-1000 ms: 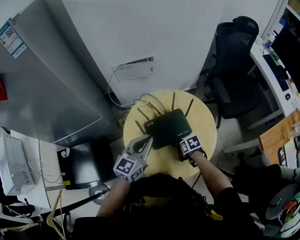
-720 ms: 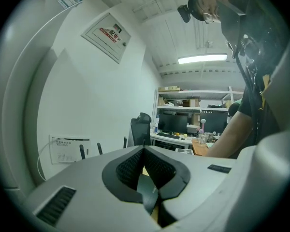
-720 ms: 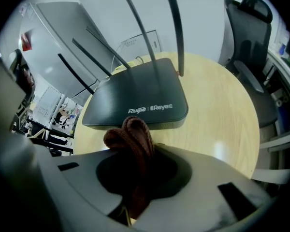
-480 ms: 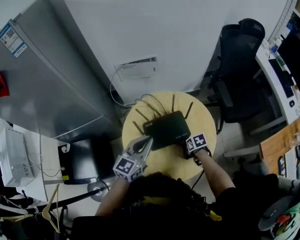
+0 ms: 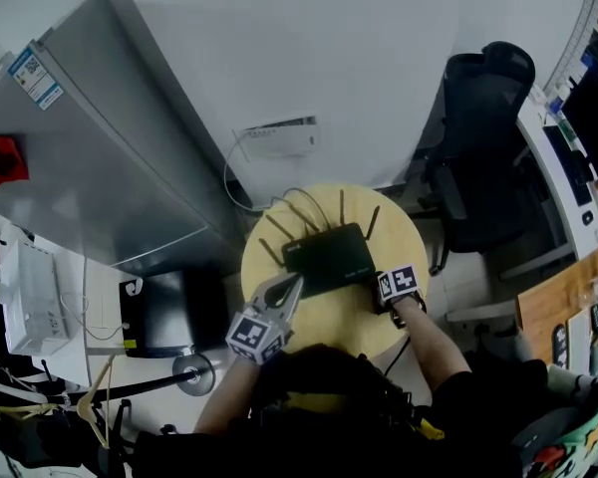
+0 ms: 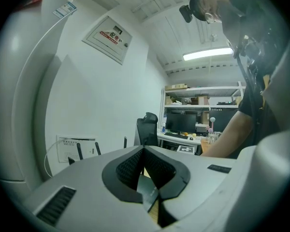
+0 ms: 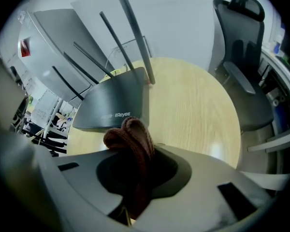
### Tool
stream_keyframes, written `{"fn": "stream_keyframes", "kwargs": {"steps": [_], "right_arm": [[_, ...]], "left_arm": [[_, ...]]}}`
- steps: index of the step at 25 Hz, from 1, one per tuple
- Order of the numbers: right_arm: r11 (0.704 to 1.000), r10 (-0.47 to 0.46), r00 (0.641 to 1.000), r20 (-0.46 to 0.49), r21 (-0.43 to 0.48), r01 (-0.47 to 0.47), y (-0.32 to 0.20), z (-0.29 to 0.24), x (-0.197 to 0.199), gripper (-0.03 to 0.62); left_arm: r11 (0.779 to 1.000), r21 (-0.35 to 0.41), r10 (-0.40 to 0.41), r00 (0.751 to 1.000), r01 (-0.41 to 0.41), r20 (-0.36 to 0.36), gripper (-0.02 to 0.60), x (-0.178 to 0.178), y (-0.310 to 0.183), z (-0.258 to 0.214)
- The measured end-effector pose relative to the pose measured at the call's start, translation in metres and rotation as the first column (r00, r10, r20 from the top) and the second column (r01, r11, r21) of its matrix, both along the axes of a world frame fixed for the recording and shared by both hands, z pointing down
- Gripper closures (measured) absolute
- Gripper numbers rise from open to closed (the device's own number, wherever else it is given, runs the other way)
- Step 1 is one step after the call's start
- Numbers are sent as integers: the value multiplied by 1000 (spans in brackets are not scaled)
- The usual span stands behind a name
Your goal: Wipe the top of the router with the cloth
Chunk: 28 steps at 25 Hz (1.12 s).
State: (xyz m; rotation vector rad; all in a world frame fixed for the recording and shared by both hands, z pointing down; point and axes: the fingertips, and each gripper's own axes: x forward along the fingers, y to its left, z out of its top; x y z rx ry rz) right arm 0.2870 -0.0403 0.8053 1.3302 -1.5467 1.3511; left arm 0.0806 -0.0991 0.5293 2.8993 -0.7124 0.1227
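A tall grey cabinet (image 5: 110, 137) filled the upper left of the head view, and a black office chair (image 5: 478, 137) stood at the upper right against the white wall. Between them, at lower centre, sat the round wooden bench (image 5: 404, 242). The black router (image 5: 329, 257) lay flat on the bench, a little toward the wall side, with its antennas pointing toward the wall. The left gripper (image 5: 295, 285) rested at the router's lower left corner; its own view showed its fingers closed together with nothing between them, and a strip of router and wood visible beneath. The right gripper (image 5: 377, 292) sat just beside the router's lower right corner. In its own view its fingers were clamped on a bunched reddish-brown cloth (image 7: 130, 137), which rose in front of the router's near edge; whether the cloth touched the router could not be told.
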Motion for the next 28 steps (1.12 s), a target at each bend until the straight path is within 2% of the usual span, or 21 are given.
{"fn": "stream_keyframes", "kwargs": {"steps": [4,9,15,20,23,26,28], "right_arm": [[1000,-13,1000,-8,17,13,-2,-1,11,537],[994,60,998,-31,96,-57,-8,-10,38,537],[950,188,981,45,247,-193,-22,-39,61,536],[886,206,972,115,399,-235,-11,-74,53,536],[843,174,972,159,487,-230,10,-100,43,536],[771,176,966,191,583,-256,34,-124,42,536],[717,198,965,175,646,-264,50,-144,40,536]], "left_arm": [[999,-2,-51,998,51,22,584,-7,8,-1],[991,-10,-135,991,135,20,584,-15,22,-2],[971,-19,-239,971,240,29,584,-46,32,-8],[958,-40,-284,959,284,9,584,-74,43,-1],[955,-52,-295,955,293,-24,584,-87,45,-1],[956,-50,-291,955,288,-55,584,-100,51,-8],[962,-38,-272,959,270,-75,584,-111,57,-13]]}}
